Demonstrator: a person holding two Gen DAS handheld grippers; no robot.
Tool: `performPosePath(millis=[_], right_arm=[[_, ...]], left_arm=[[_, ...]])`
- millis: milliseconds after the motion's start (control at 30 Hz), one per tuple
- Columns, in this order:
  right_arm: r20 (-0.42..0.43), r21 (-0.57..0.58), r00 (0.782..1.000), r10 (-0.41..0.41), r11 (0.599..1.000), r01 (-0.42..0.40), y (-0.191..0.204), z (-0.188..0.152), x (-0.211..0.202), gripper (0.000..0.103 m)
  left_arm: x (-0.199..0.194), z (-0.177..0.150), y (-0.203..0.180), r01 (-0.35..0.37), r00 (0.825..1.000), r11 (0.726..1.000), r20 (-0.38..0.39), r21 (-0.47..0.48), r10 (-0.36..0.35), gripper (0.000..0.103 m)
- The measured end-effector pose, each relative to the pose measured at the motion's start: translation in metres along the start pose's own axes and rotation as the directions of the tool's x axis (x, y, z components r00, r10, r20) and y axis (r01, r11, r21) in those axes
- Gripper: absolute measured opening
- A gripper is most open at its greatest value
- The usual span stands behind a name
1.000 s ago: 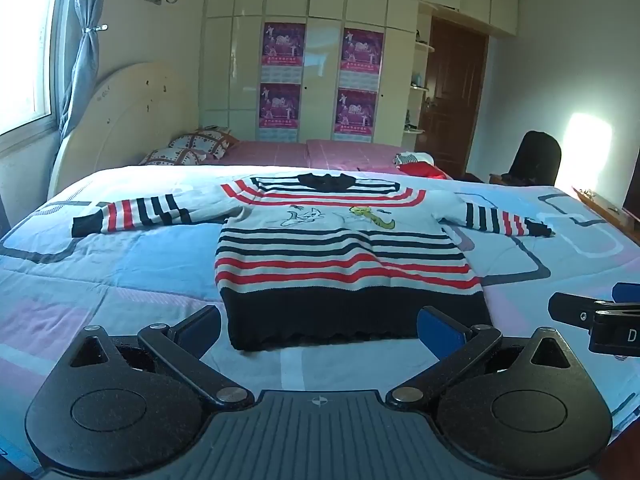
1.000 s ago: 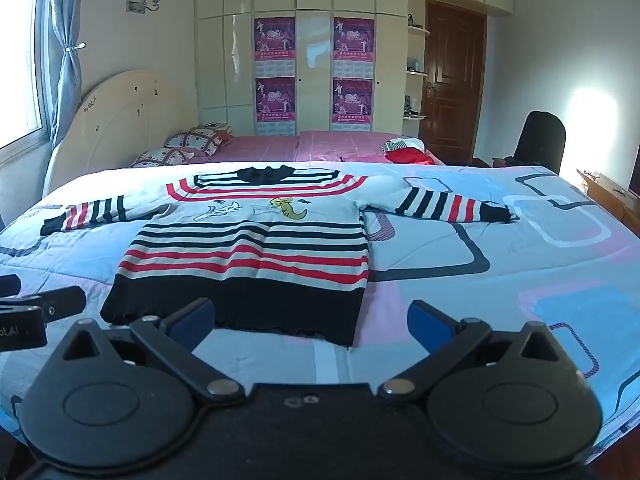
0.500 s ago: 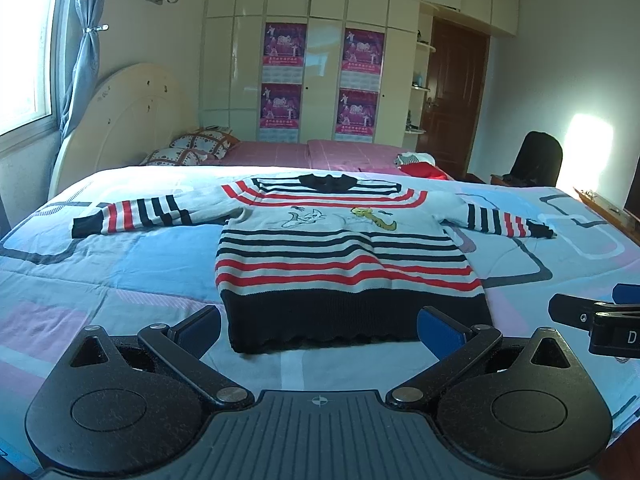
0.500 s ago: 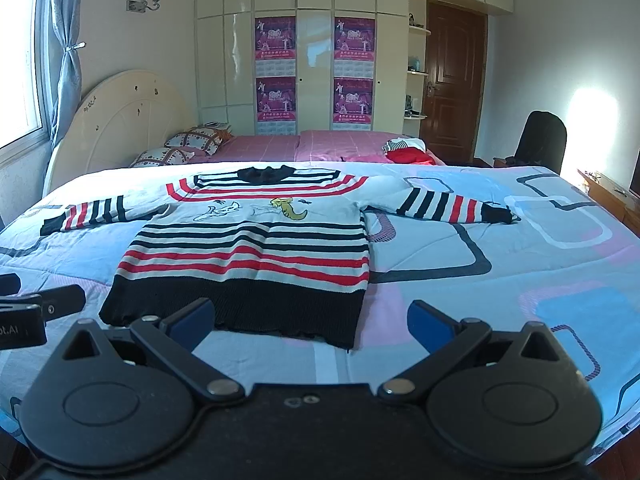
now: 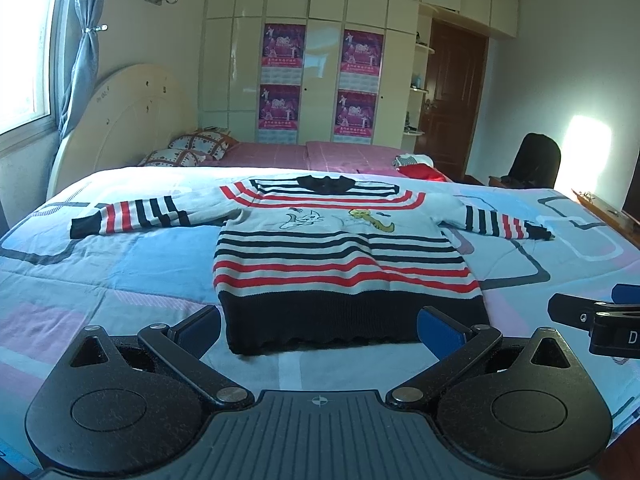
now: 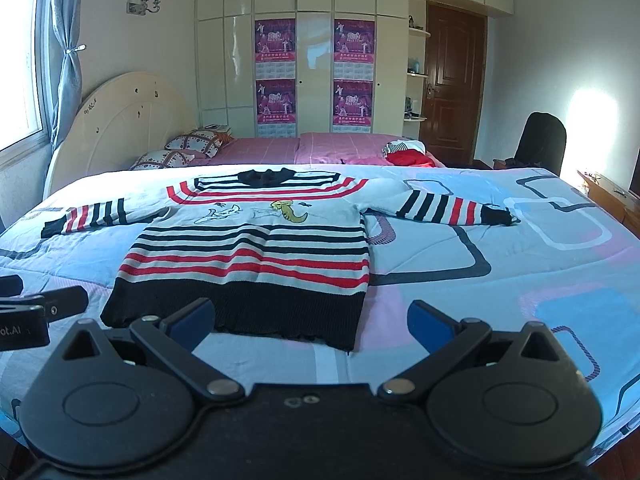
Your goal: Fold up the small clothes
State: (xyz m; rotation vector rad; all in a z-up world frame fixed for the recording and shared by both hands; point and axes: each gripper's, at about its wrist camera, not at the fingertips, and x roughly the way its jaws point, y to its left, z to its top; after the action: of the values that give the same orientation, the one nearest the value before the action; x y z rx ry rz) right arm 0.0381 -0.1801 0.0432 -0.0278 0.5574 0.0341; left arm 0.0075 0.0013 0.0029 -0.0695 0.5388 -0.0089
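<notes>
A small striped sweater (image 5: 340, 264) in white, red and black lies flat and face up on the bed, both sleeves spread out to the sides; it also shows in the right wrist view (image 6: 248, 256). My left gripper (image 5: 320, 326) is open and empty, hovering just before the sweater's black hem. My right gripper (image 6: 310, 318) is open and empty, near the hem's right corner. Each gripper shows at the edge of the other's view, the right one (image 5: 592, 320) and the left one (image 6: 36, 312).
The bed cover (image 5: 100, 272) is light blue with pink and grey shapes. Behind it lie a pink bed (image 6: 320, 148) with patterned pillows (image 6: 192, 140) and a red garment (image 6: 408, 156). A black chair (image 6: 540, 140) stands at the right by the door.
Both grippers have barely moved; the views have shifted very slightly. The sweater lies as before.
</notes>
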Motion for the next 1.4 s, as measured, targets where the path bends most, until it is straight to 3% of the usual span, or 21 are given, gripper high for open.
performPosePath(millis=[1400], right_arm=[[0.006, -0.001, 1.000, 0.006, 1.000, -0.006, 0.0078, 0.0052, 0.0003, 0.102]], left_arm=[[0.0018, 0.0016, 0.0019, -0.004, 1.000, 1.000, -0.003, 0.004, 0.004, 0.103]])
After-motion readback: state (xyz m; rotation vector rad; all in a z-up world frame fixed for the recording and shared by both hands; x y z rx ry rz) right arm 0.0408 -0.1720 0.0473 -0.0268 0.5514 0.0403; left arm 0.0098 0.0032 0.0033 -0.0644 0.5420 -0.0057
